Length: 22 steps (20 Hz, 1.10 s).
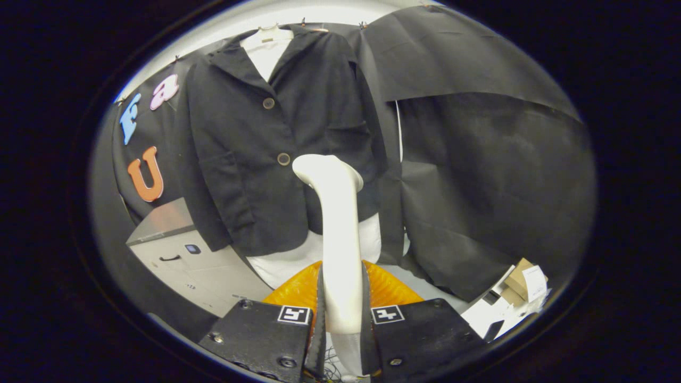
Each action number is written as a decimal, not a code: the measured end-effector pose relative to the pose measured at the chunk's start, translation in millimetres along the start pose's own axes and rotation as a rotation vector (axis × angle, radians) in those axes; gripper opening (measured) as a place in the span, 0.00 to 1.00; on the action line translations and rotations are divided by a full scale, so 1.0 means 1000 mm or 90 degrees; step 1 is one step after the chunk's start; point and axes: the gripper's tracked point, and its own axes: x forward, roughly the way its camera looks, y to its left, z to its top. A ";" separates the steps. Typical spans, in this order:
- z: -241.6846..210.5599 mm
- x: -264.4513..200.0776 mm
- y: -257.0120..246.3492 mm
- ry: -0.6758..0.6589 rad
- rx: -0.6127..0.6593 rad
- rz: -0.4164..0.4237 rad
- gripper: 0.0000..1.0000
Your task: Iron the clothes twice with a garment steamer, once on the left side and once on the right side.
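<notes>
A white garment steamer (339, 234) stands upright between my fingers, and my gripper (342, 298) is shut on its handle. Its head points forward toward a black jacket (276, 149) that hangs on a hanger over a white shirt (266, 50). The steamer head sits near the lower button of the jacket, at its middle front; I cannot tell if it touches the cloth. The shirt's white hem (298, 255) shows below the jacket.
An orange rounded object (388, 290) lies just beyond the fingers, under the steamer. A light grey cabinet (186, 255) stands left of the jacket. Cardboard boxes and papers (524, 287) lie low on the right. Black cloth (479, 175) hangs behind and right of the jacket.
</notes>
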 end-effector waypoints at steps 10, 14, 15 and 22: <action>0.030 -0.073 0.084 -0.072 -0.018 0.080 0.29; 0.020 -0.095 0.120 -0.081 -0.044 0.119 0.29; 0.017 -0.099 0.129 -0.084 -0.051 0.127 0.29; -0.001 -0.129 0.169 -0.093 -0.088 0.173 0.29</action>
